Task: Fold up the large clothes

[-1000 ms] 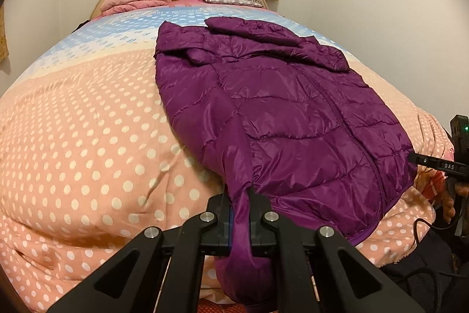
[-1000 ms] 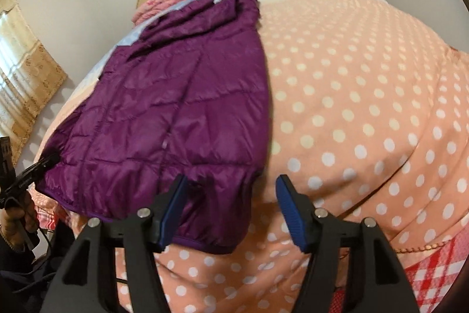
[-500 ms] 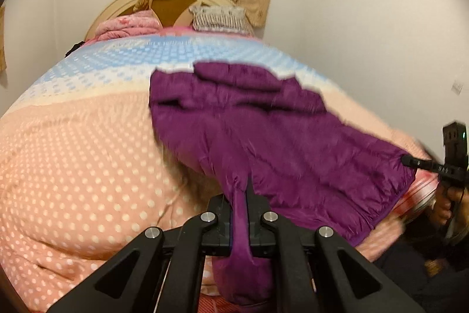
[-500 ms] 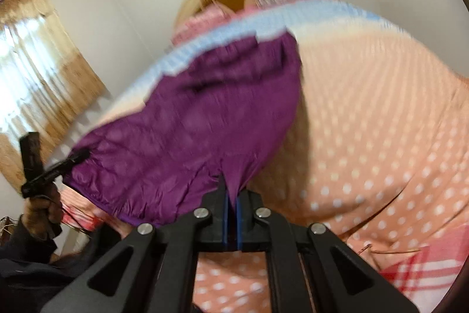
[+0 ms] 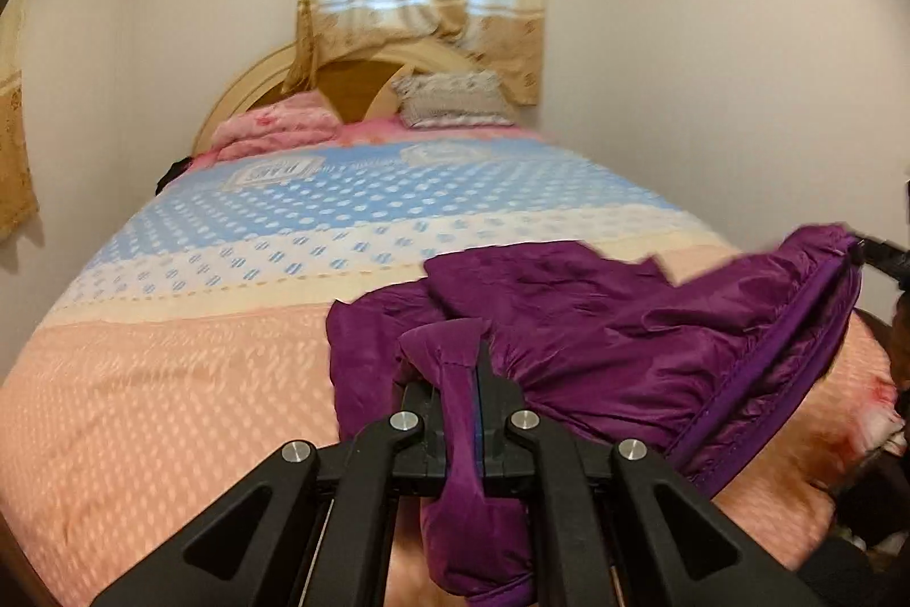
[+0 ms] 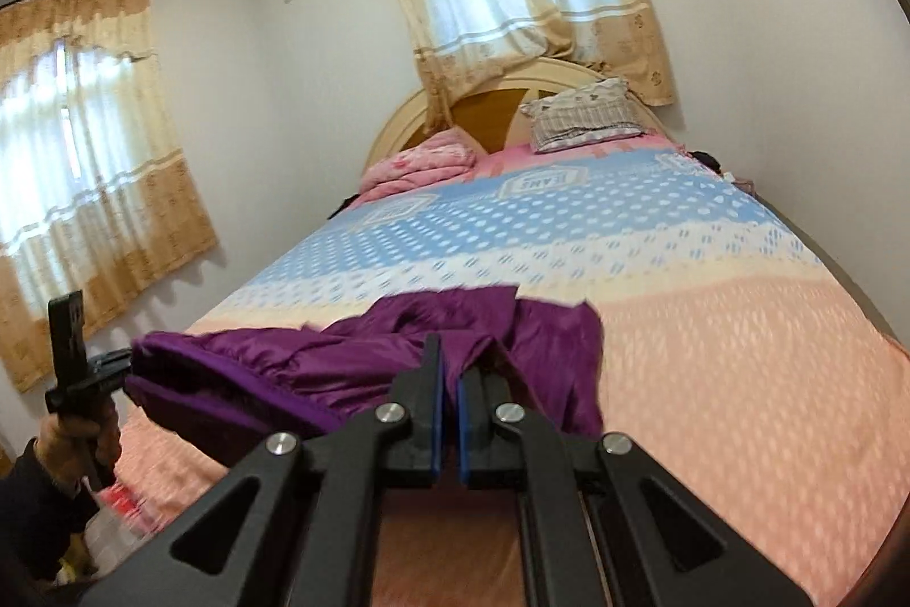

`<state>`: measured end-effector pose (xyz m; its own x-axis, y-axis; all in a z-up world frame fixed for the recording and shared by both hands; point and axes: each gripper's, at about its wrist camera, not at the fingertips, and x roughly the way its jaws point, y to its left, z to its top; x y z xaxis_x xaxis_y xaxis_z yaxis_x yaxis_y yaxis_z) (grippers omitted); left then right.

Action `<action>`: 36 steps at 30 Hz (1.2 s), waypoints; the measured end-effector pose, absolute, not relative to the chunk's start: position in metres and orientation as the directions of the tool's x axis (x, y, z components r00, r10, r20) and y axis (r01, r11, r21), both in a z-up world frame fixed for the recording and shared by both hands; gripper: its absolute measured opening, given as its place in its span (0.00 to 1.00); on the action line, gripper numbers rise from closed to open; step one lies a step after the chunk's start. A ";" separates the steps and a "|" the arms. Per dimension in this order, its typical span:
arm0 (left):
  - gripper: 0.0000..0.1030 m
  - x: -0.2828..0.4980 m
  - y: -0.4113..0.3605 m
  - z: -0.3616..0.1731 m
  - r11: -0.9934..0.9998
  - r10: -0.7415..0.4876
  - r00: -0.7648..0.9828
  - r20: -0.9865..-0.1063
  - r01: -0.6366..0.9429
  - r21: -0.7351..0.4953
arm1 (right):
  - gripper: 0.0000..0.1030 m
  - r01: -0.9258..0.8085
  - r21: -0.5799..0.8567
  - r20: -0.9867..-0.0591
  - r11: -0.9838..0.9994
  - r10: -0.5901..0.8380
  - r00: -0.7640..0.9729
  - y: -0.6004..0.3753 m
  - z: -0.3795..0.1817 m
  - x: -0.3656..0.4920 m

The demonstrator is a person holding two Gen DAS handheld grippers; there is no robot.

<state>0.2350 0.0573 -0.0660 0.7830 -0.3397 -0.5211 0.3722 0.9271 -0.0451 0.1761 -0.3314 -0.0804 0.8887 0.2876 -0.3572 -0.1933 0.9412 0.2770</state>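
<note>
- Left gripper [image 5: 462, 413] clamped tight on a corner of the purple jacket [image 5: 597, 322], cloth bunched between its pads.
- Right gripper [image 6: 447, 413] pinched on the opposite hem corner.
- Jacket hem lifted, body heaped at 12 o'clock on the bed [image 5: 170, 379].
- Risk: slick quilted fabric may slip out; uneven lift would skew the fold.

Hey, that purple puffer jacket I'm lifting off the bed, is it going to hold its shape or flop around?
The jacket will probably flop: it sags and bunches between the left gripper and the right gripper. Its shiny shell looks slippery, so it may slide over itself. The puffy quilting suggests it is light for its bulk.
</note>
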 end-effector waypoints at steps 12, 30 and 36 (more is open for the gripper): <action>0.15 0.349 0.070 -0.104 0.945 -0.327 0.773 -0.543 0.246 -0.217 | 0.05 -0.071 0.282 -0.443 0.957 0.196 0.875 -0.344 -0.113 0.292; 0.47 0.398 0.029 -0.112 0.933 -0.359 0.743 -0.565 0.275 -0.231 | 0.10 -0.060 0.247 -0.592 0.967 0.200 0.781 -0.328 -0.170 0.377; 0.92 0.403 0.044 -0.087 0.933 -0.331 0.810 -0.484 0.204 -0.296 | 0.11 -0.007 0.299 -0.622 0.954 0.200 0.757 -0.342 -0.179 0.396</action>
